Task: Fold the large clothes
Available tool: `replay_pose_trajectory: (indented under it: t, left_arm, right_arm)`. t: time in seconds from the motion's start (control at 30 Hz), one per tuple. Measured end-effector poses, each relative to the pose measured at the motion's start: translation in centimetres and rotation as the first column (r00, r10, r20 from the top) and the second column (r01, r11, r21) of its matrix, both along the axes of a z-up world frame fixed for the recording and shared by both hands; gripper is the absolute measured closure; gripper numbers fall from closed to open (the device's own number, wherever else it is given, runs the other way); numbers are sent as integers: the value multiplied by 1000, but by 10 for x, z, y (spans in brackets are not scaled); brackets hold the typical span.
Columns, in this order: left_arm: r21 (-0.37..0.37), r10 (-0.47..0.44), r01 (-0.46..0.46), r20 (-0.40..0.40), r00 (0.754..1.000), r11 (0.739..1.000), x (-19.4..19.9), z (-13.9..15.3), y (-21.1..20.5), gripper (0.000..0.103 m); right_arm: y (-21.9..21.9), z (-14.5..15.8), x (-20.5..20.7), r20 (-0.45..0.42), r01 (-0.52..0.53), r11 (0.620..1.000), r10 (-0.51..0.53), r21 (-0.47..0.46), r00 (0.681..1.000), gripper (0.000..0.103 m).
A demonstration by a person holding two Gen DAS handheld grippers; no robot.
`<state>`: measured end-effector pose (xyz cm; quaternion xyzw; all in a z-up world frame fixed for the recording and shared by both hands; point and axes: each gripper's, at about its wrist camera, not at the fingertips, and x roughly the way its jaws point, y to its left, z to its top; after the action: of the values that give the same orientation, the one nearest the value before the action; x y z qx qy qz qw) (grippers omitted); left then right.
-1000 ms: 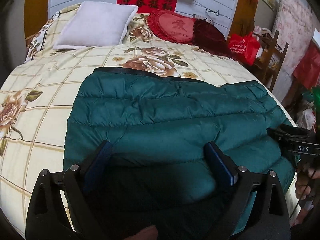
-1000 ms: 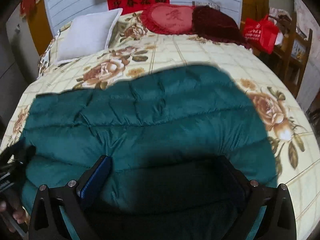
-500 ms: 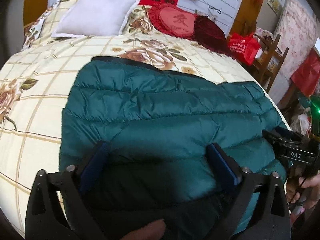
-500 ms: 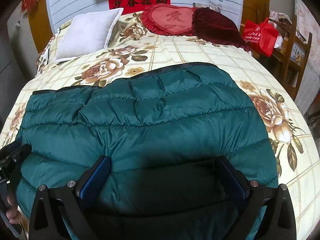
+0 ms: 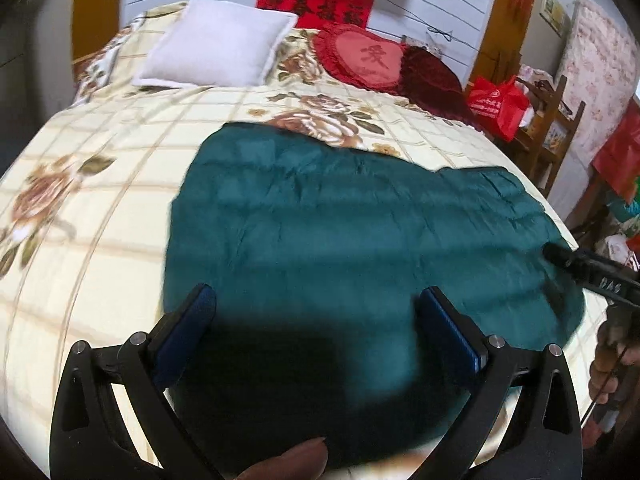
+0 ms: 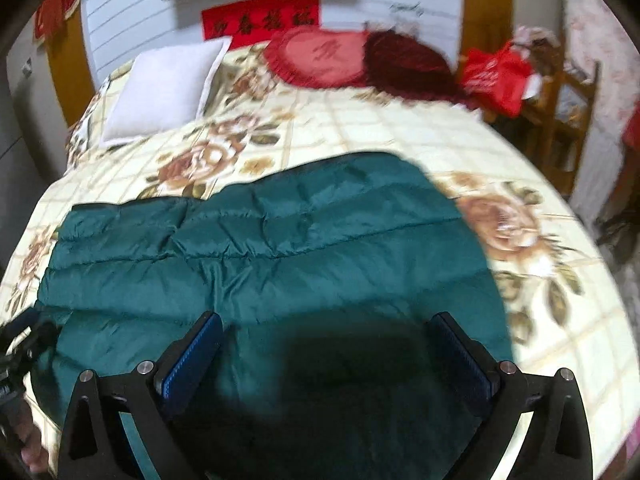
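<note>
A dark green quilted down jacket point(image 5: 352, 240) lies folded and flat on the flowered bedspread point(image 5: 100, 216); it also shows in the right wrist view point(image 6: 272, 264). My left gripper point(image 5: 316, 308) is open and empty, held above the jacket's near left part. My right gripper point(image 6: 328, 336) is open and empty, held above the jacket's near right part. The right gripper's tip also shows at the right edge of the left wrist view point(image 5: 588, 272). The jacket's near edge is in shadow under both grippers.
A white pillow point(image 5: 216, 44), a red heart cushion point(image 5: 360, 60) and a dark red cushion point(image 5: 432, 80) lie at the bed's head. A red bag point(image 5: 496, 104) sits on a wooden chair point(image 5: 556, 128) to the right of the bed.
Both grippers have pulled back and up from the jacket, so more bedspread shows around it. The jacket lies still. Both stay open.
</note>
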<state>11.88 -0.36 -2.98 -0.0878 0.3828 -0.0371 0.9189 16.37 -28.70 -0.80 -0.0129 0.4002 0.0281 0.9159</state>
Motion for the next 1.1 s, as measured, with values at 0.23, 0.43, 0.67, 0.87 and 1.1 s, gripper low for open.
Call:
replay_pose_trajectory:
  t: [0.23, 0.43, 0.67, 0.87, 1.1]
  left_arm:
    - [-16, -12, 11, -61, 998, 1000, -94, 9, -24, 1]
    - [-49, -12, 6, -131, 991, 999, -158, 6, -44, 1]
    - [0, 1, -1, -133, 991, 1000, -205, 14, -58, 1]
    - [-15, 28, -29, -92, 995, 999, -227, 32, -53, 1]
    - [19, 36, -35, -54, 998, 999, -239, 44, -57, 1]
  right_arm:
    - [-18, 23, -121, 103, -17, 1000, 15, 18, 995, 0]
    - [-40, 29, -205, 102, -45, 998, 41, 36, 994, 0]
    - [-54, 45, -264, 125, -36, 999, 36, 2, 992, 0]
    - [-65, 57, -288, 159, -18, 1000, 17, 7, 987, 0]
    - [-73, 66, -306, 183, 1, 1000, -1, -4, 983, 0]
